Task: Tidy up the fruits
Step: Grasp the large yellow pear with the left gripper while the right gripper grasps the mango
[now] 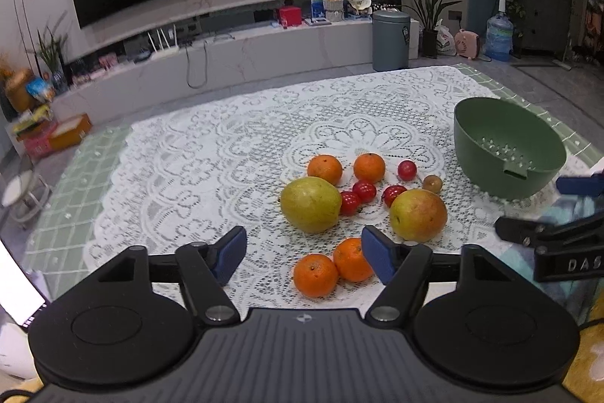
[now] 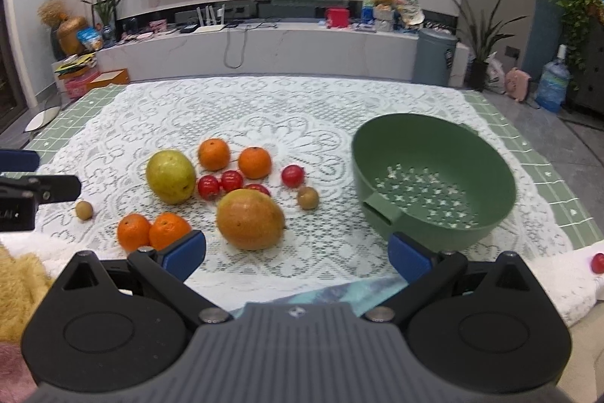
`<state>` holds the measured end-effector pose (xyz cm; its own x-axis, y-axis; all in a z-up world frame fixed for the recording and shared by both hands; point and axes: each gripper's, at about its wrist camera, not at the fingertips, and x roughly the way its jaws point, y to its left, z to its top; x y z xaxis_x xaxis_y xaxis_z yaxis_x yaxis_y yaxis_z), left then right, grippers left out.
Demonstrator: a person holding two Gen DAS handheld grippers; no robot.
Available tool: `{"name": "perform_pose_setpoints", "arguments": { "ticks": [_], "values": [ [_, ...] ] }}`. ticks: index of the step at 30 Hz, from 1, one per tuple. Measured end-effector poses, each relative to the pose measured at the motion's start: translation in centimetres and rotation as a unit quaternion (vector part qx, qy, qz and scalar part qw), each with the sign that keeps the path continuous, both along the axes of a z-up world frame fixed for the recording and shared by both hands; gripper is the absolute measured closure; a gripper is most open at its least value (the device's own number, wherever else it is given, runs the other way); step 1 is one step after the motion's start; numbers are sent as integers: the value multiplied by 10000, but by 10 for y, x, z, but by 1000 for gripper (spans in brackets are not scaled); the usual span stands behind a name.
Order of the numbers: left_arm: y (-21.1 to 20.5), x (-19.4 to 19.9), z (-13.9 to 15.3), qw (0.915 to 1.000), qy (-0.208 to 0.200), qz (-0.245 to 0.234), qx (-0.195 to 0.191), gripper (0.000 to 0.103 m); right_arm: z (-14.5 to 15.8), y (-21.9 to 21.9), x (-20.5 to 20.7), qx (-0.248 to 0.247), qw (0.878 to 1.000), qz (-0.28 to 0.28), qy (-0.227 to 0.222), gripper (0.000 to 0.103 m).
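Both tools, left tool [image 1: 304, 253] and right tool [image 2: 296, 253], hover spread and empty; next, pinch a mandarin [image 1: 315, 274] for the green bowl [image 2: 434, 184]

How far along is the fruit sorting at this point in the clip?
Nothing looks done: the green colander bowl holds no fruit. Nothing is in hand; the left tongs and right tongs are both open. Left to do: the oranges, two mangoes, cherry tomatoes and small brown fruits, all on the lace cloth.
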<state>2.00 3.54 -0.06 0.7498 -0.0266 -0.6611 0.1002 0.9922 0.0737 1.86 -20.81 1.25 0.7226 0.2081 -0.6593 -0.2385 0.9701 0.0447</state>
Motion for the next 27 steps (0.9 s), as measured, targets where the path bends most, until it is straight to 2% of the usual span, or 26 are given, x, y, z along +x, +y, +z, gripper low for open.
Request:
{"name": "perform_pose_setpoints", "arguments": {
  "ticks": [4,6,7,18,21,23,27],
  "values": [
    [8,13,1,9994,153,-57,-313,28,-1,6,10,264,9991,172,274,5],
    [11,21,0,9989,260,-59,-385,29,-3,11,17,311,9985,224,389,12],
    [12,24,-1,9987,297,-61,-417,32,-4,14,19,299,9984,227,434,12],
    [17,68,-10,9986,338,-165,-385,38,-22,46,61,247,9964,187,786,16],
    [20,80,-19,9982,340,-328,-378,37,-28,51,71,196,9958,103,892,16],
    [25,86,-27,9979,335,-313,-454,29,-32,54,77,175,9953,61,948,16],
    [31,95,-45,9965,396,-316,-670,24,-42,58,87,162,9941,-6,1069,16]
  ]
}}
